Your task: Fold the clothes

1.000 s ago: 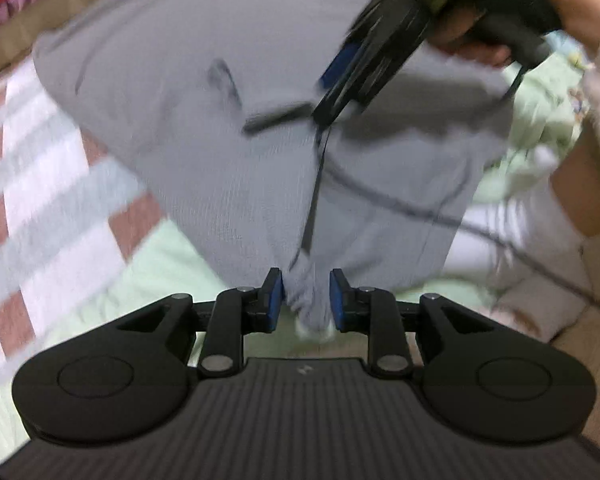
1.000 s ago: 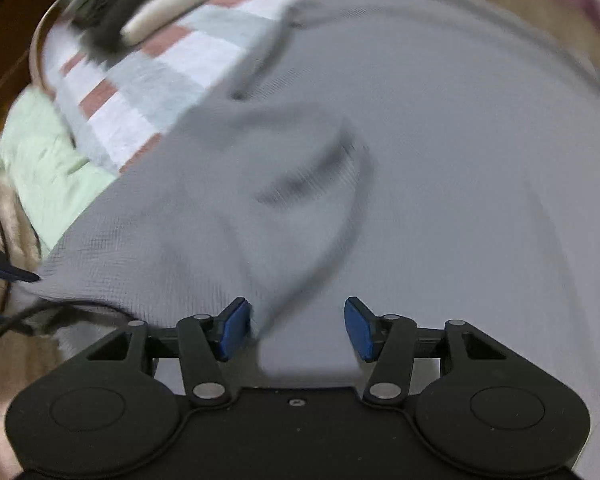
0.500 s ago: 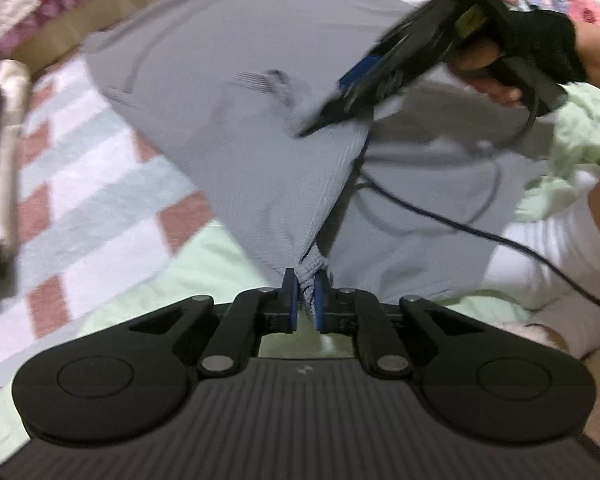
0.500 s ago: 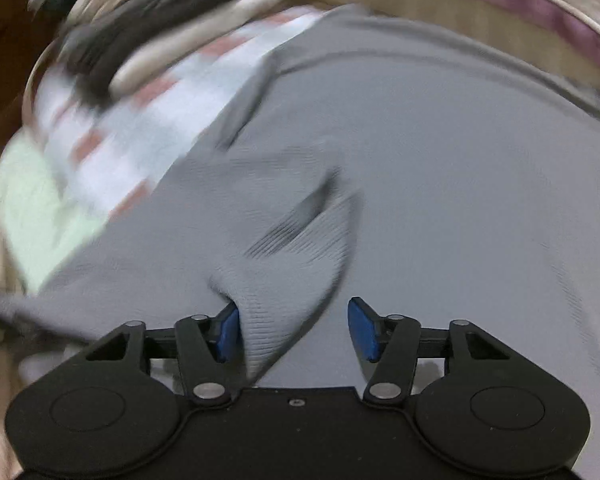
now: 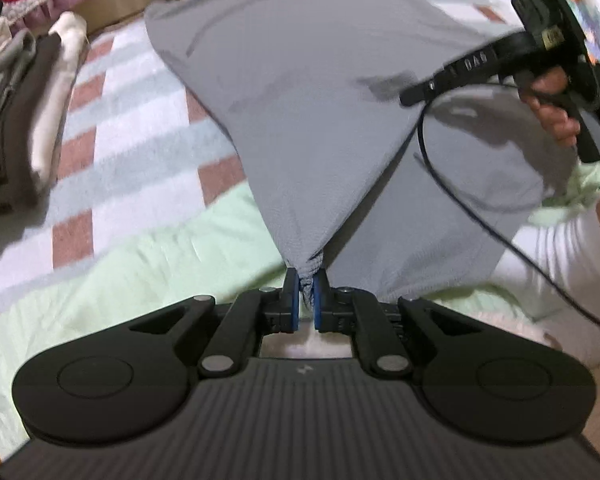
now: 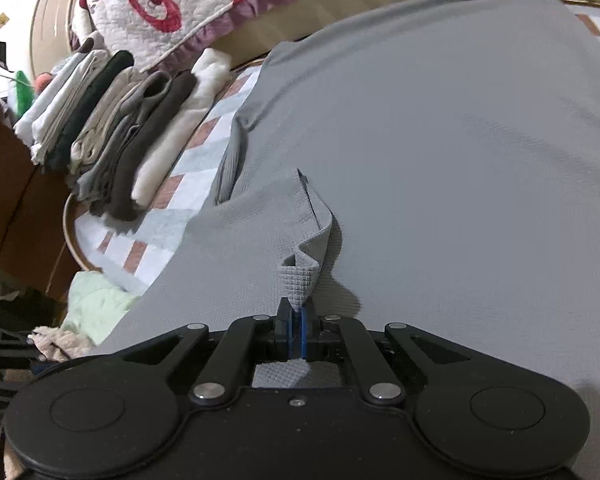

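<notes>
Both pinches have closed since a second ago; the left hand-held gripper now nips a bunched corner of the grey shirt, the right hand-held gripper a flap at its edge; the shirt lies spread over the bed, beside a stack of folded clothes; it looks light, limp and textured, so likely to sag; hems and corners seem the best holds.

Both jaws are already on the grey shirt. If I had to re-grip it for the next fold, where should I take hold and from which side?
Take the grey shirt at its edges, as now: the left gripper pinches a bunched corner, the right gripper a raised fold of edge. Probably come in low from the near side, since the middle lies flat on the bed and offers nothing to pinch.
</notes>
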